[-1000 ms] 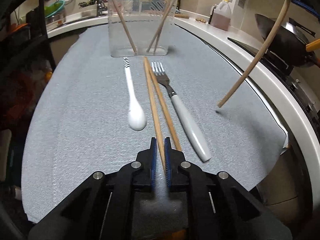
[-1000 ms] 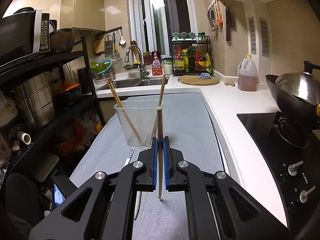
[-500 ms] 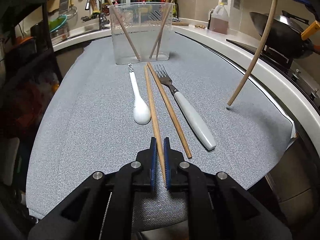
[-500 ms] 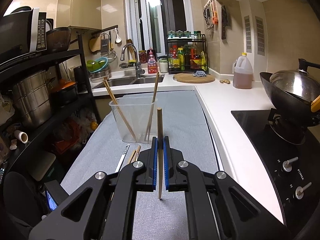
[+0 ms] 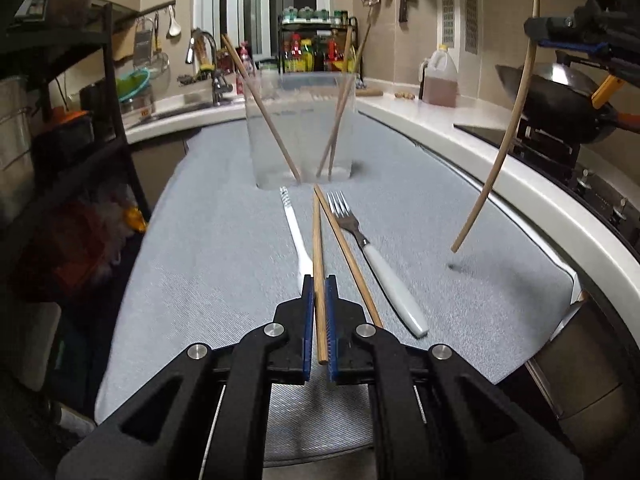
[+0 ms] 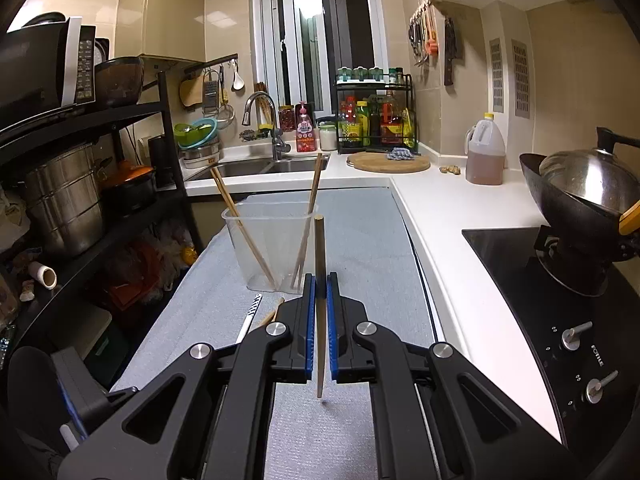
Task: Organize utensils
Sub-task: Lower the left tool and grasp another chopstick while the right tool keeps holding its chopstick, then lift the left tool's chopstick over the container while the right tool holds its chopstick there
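On the grey textured mat [image 5: 224, 264] covering the white counter, we see the left black gripper with blue pads [image 5: 319, 300] clenched on a light-brown wooden chopstick [image 5: 318, 240], pads pressing both sides near its rear end; the stick runs forward from the jaws toward the clear plastic tub [image 5: 302, 132], its far tip close to the tub's base. We can't tell whether that tip rests on the mat. Just right of the held stick lies a second wooden chopstick [image 5: 348, 256], flat on the mat, angled so the two nearly meet at their far ends. Left of the jaws is a white spoon with a striped handle tip [image 5: 294, 228], its bowl hidden behind the left finger. Right of the loose chopstick sits a metal fork with a white handle [image 5: 372, 260], tines toward the tub. The tub stands upright straight ahead of the left gripper, holding three chopsticks leaning against its walls. In the right wrist view, the right black gripper with blue pads [image 6: 319, 312] is clamped on a pale wooden chopstick [image 6: 319, 248], held roughly upright, upper end above the jaws, lower end below them and clear of the mat. The tub sits just ahead and slightly left of it. From the left wrist view this gripper shows up high on the right, well apart from the left one, stick hanging down above the mat. A dark wok [image 6: 576, 216] sits on the black cooktop far right.
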Tool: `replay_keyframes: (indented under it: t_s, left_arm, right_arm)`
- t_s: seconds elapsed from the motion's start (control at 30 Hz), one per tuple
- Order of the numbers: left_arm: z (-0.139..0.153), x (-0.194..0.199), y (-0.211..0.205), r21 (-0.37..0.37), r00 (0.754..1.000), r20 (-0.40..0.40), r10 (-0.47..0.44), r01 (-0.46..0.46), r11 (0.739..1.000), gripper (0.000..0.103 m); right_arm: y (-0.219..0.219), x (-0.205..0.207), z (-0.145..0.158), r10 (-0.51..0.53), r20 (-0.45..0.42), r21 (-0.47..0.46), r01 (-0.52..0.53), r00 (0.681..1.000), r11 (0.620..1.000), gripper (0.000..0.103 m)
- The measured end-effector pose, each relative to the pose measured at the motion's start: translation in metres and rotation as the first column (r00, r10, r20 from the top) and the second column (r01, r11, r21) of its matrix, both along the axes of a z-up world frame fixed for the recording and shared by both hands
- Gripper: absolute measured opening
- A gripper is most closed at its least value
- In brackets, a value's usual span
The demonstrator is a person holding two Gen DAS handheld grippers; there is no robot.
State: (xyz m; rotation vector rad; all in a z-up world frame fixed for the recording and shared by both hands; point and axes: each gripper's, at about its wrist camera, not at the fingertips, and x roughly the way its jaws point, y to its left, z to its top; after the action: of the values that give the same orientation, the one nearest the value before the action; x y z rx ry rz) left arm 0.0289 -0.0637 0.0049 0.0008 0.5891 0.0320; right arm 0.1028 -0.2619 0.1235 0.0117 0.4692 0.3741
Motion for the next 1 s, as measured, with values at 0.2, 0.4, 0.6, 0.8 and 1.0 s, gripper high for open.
replay_keyframes:
  t_s: [0.2, 0.4, 0.6, 0.8, 1.0]
  left_arm:
    - [0.029, -0.004, 0.014, 0.004, 0.996, 0.093, 0.002, -0.003, 1.000, 0.005]
    - [0.060, 0.008, 0.034, -0.020, 0.988, 0.152, 0.001, 0.002, 1.000, 0.005]
    - [0.091, 0.030, 0.051, -0.069, 0.986, 0.167, -0.015, 0.027, 0.997, 0.005]
    - [0.120, 0.049, 0.060, -0.095, 0.989, 0.149, -0.024, 0.038, 0.995, 0.005]
    - [0.139, 0.055, 0.062, -0.088, 0.994, 0.107, -0.025, 0.034, 0.996, 0.005]
  right_arm:
    - [0.001, -0.003, 0.011, 0.004, 0.019, -0.003, -0.004, 1.000, 1.000, 0.006]
    - [0.000, 0.001, 0.021, 0.007, 0.028, -0.001, -0.007, 1.000, 1.000, 0.006]
    - [0.000, 0.007, 0.033, 0.012, 0.035, 0.014, -0.012, 0.999, 1.000, 0.006]
    - [0.000, 0.012, 0.043, 0.017, 0.031, 0.022, -0.018, 0.999, 1.000, 0.006]
    - [0.002, 0.011, 0.046, 0.021, 0.033, 0.018, -0.021, 0.999, 1.000, 0.006]
